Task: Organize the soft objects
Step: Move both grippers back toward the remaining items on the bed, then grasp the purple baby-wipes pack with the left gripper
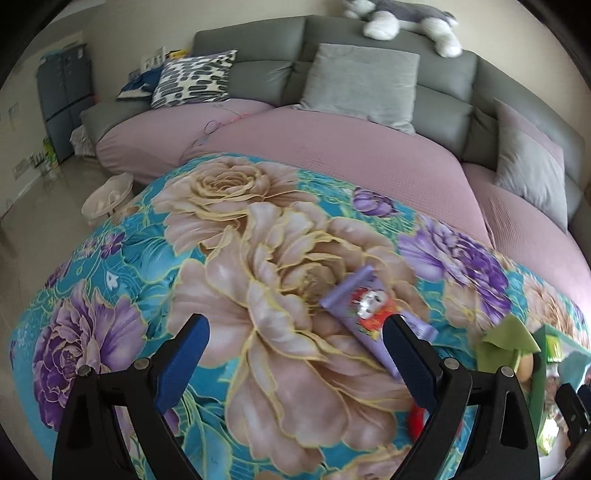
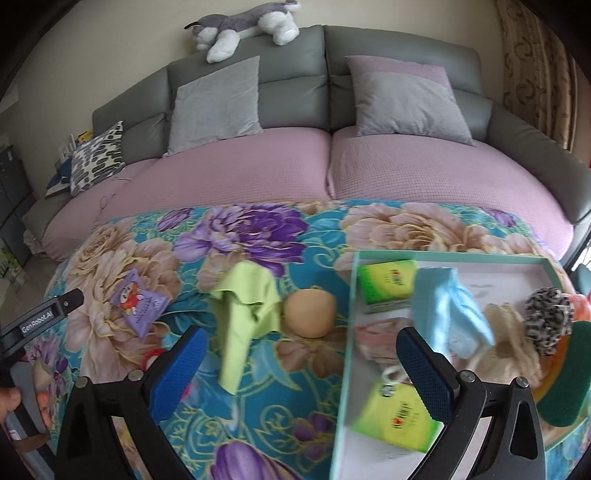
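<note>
A purple tissue packet [image 1: 364, 310] lies on the floral blanket [image 1: 258, 258], just ahead of my open, empty left gripper [image 1: 295, 354]; it also shows in the right wrist view [image 2: 138, 301]. My right gripper [image 2: 301, 365] is open and empty above the blanket. A green cloth [image 2: 245, 310] and a tan ball [image 2: 310, 312] lie ahead of it. To its right a teal-rimmed tray [image 2: 347, 332] holds green tissue packs [image 2: 388, 282], a light blue cloth [image 2: 448, 306], a cream knit piece [image 2: 513, 339], a speckled pom-pom [image 2: 548, 317] and a green sponge [image 2: 569, 373].
A grey sofa [image 2: 399, 44] with pink seat covers [image 2: 240, 166] stands behind the blanket, with grey cushions [image 2: 218, 103] and a plush husky [image 2: 243, 26] on top. A patterned pillow [image 1: 194, 79] lies at the left. A red item [image 2: 153, 356] lies near the right gripper's left finger.
</note>
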Tool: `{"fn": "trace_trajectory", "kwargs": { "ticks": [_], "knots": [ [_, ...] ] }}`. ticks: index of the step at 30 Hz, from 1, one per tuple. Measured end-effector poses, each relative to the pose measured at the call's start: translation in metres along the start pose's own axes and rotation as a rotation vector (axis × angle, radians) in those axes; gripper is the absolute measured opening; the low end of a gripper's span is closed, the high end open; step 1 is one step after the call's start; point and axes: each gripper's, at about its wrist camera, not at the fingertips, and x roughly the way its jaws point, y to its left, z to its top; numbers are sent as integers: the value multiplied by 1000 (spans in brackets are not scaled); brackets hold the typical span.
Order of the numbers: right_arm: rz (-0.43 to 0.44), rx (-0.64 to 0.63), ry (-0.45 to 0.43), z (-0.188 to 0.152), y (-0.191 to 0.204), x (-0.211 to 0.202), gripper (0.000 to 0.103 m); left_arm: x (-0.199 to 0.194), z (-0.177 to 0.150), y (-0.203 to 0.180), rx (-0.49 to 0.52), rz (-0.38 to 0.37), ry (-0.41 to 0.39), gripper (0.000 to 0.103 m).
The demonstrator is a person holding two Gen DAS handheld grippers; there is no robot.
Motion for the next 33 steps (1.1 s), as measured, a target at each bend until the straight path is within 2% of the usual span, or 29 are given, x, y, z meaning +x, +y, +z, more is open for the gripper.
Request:
{"fn": "trace_trajectory", "kwargs": {
  "ticks": [5, 10, 18, 24, 27, 33],
  "knots": [
    [-1, -38, 17, 2, 18, 14, 103, 22, -1, 2, -3, -28, 46, 95],
    [-18, -73, 34, 4, 26, 27, 103, 41, 0, -9, 0, -60, 53, 95],
    [-27, -90, 49, 8, 27, 46, 103, 70, 1, -36, 18, -128, 123, 95],
    [-30, -88, 52, 10, 24, 56, 103, 83, 4, -49, 11, -168, 133, 95],
    [-40, -96, 51, 11, 24, 60, 103, 89, 3, -54, 7, -166, 143, 95],
    [-41, -101, 51, 12, 24, 61, 103, 98, -2, -70, 74, -77, 141, 95]
  ]
}}
